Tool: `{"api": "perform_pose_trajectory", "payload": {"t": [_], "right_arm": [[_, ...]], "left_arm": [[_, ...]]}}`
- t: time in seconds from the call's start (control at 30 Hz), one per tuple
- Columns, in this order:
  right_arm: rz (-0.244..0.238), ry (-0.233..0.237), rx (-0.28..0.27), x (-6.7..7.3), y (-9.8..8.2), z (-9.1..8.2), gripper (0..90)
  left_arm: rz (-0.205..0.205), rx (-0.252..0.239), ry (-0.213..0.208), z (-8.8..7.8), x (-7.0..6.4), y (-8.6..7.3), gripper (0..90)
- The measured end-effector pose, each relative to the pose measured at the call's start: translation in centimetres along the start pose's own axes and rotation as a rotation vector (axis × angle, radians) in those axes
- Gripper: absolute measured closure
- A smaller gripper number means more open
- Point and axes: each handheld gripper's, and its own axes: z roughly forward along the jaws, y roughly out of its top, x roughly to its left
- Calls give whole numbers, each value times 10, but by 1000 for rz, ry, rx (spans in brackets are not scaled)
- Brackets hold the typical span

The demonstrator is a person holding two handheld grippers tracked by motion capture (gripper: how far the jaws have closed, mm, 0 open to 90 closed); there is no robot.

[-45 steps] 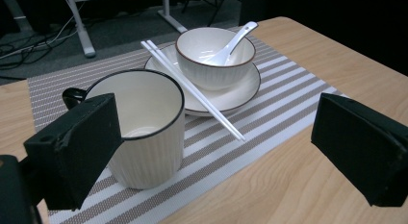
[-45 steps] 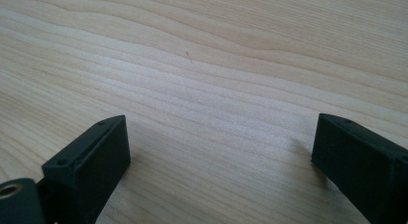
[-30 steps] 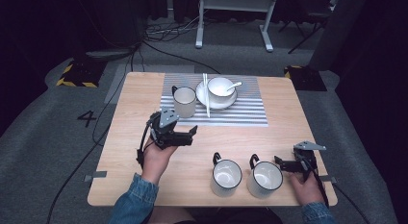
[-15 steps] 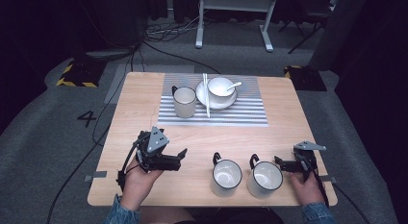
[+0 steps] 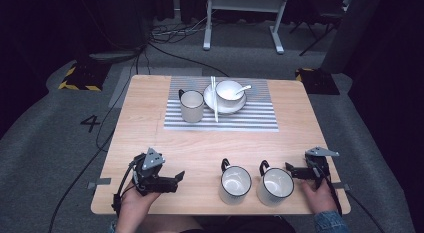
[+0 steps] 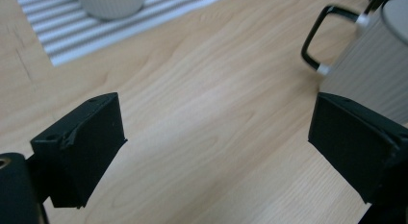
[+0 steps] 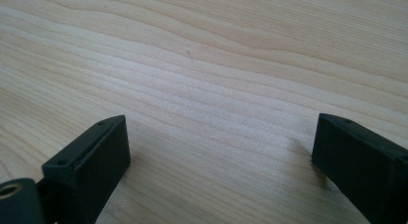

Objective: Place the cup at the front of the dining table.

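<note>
Two white mugs with black handles stand near the front edge, one [image 5: 234, 183] left of the other [image 5: 275, 186]. My left gripper [image 5: 174, 180] lies low on the wood at the front left, open and holding nothing, its jaws pointing right toward the nearer mug. In the left gripper view that gripper [image 6: 216, 123] stands open, and the mug [image 6: 370, 56] sits beyond its right jaw. My right gripper [image 5: 293, 171] rests at the front right, just right of the second mug, pointing left. In the right gripper view that gripper [image 7: 219, 142] is open over bare wood.
On a striped placemat [image 5: 250, 120] at the back stand a third white mug [image 5: 191, 106], a plate [image 5: 210, 99] carrying a bowl [image 5: 228, 90] with a spoon [image 5: 244, 88], and chopsticks [image 5: 214, 100]. The wooden table [image 5: 150, 128] is surrounded by grey carpet with cables.
My left gripper has drawn back from the table's middle to the front left edge, sunk low and turned its jaws rightward. The right gripper and the mugs have stayed put.
</note>
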Motion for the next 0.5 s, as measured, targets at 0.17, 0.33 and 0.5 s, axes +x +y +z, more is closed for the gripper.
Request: {"api": "perform_pose_trajectory", "payload": {"t": [0.17,0.33,0.5], "right_arm": [[0,0,0,0,0,0,63],[0,0,0,0,0,0,63],[0,0,0,0,0,0,63]], "left_arm": [[-38,64,-16,4,9,-19,59],[-88,98,-8,3,20,-40,63],[-89,148,57,9,27,-55,68]]}}
